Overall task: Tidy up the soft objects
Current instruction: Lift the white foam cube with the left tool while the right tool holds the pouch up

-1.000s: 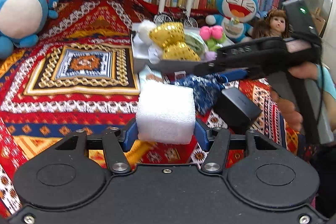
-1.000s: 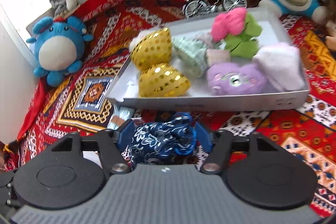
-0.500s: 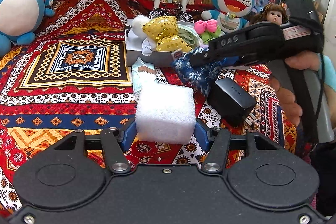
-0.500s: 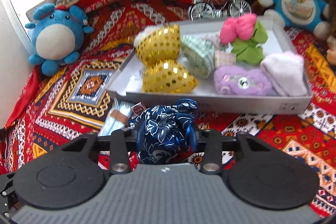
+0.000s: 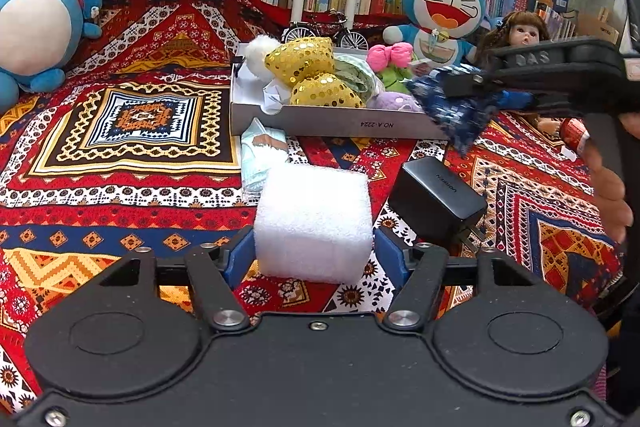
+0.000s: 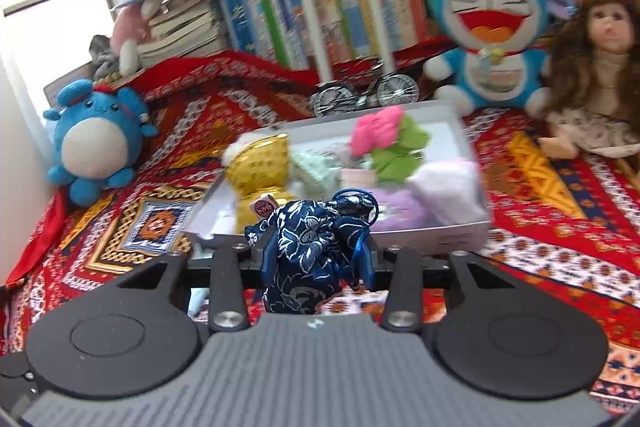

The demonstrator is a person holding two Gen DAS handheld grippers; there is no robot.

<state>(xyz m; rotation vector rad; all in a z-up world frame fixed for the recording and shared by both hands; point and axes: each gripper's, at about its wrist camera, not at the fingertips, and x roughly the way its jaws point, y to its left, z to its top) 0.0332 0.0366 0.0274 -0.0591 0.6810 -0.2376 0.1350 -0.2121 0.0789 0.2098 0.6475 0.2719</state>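
Observation:
My left gripper (image 5: 314, 251) is shut on a white foam block (image 5: 314, 221) and holds it above the patterned cloth. My right gripper (image 6: 316, 251) is shut on a dark blue flowered cloth pouch (image 6: 316, 247), lifted in front of the near wall of the grey tray (image 6: 460, 235). In the left wrist view the pouch (image 5: 456, 111) hangs from the right gripper (image 5: 472, 89) by the tray's (image 5: 320, 125) right front corner. The tray holds several soft things: gold sequin pieces (image 5: 304, 61), a pink and green plush (image 5: 390, 61), a purple plush (image 5: 394, 103).
A black charger (image 5: 438, 201) and a pale packet (image 5: 262, 151) lie on the cloth before the tray. A blue round plush (image 5: 38, 23), a Doraemon plush (image 5: 444, 15), a doll (image 5: 516, 35) and a model bicycle (image 5: 324, 31) stand around, bookshelves behind.
My right gripper has closed tighter on the blue pouch and lifted it up and right toward the tray's front edge. My left gripper has drawn back, still holding the foam block.

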